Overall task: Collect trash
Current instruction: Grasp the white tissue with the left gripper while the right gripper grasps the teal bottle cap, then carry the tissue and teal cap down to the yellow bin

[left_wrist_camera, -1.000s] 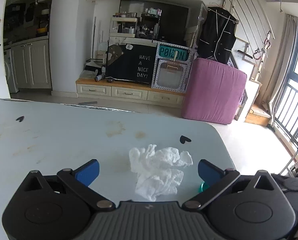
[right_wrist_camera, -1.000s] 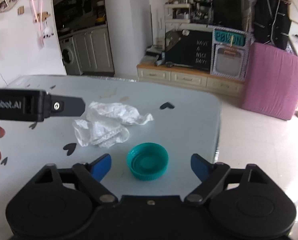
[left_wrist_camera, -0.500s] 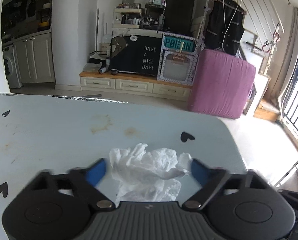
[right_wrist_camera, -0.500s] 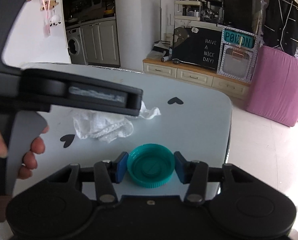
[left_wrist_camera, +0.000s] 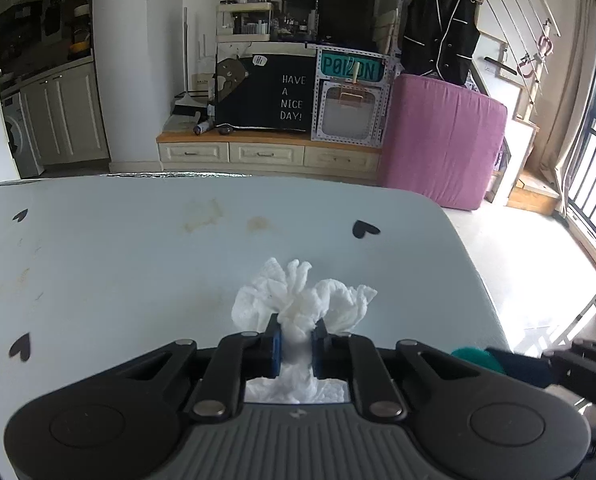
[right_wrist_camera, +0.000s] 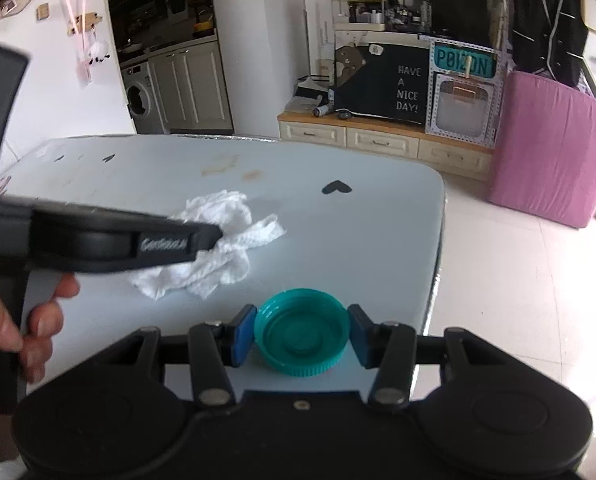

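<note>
Now the left gripper (left_wrist_camera: 296,346) pinches the crumpled tissue (left_wrist_camera: 302,304) on the pale blue table (left_wrist_camera: 117,264) and the right gripper (right_wrist_camera: 301,334) clamps the teal bottle cap (right_wrist_camera: 300,330); both should probably lift straight, grips firm.

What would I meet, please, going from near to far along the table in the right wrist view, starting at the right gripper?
Right gripper → teal bottle cap between its fingers → crumpled white tissue → black heart mark → far table edge.
</note>
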`<state>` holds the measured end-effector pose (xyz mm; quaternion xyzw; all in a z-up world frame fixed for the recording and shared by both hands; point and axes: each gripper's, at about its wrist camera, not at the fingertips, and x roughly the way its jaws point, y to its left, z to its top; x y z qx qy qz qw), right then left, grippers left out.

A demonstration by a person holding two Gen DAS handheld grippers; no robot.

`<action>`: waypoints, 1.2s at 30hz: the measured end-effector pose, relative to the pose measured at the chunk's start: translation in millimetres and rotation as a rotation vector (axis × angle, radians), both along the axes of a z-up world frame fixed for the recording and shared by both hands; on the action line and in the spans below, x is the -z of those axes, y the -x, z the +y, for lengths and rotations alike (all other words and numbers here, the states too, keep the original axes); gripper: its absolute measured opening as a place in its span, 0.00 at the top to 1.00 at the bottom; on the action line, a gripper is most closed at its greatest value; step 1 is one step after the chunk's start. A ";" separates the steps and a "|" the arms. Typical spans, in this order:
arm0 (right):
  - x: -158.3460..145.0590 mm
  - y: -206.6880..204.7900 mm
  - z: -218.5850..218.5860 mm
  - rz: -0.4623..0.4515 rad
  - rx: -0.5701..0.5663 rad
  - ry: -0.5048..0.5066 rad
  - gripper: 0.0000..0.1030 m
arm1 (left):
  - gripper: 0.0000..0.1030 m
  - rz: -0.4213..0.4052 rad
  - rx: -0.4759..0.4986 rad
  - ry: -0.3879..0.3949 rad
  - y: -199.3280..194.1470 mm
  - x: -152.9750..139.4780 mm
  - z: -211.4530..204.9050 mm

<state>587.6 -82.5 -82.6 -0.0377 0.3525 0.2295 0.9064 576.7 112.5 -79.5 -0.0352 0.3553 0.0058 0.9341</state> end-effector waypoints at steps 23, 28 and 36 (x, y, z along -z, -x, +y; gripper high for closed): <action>-56.4 139.4 -85.0 -0.030 0.140 -0.056 0.52 | 0.87 -0.074 0.048 0.044 178.4 -57.9 -45.1; -65.1 175.6 -115.6 -0.045 0.177 -0.068 0.52 | 0.87 -0.091 0.069 0.064 212.8 -65.8 -62.6; -66.3 220.9 -170.3 -0.057 0.262 -0.076 0.52 | 0.87 -0.103 0.158 0.087 250.1 -68.9 -113.2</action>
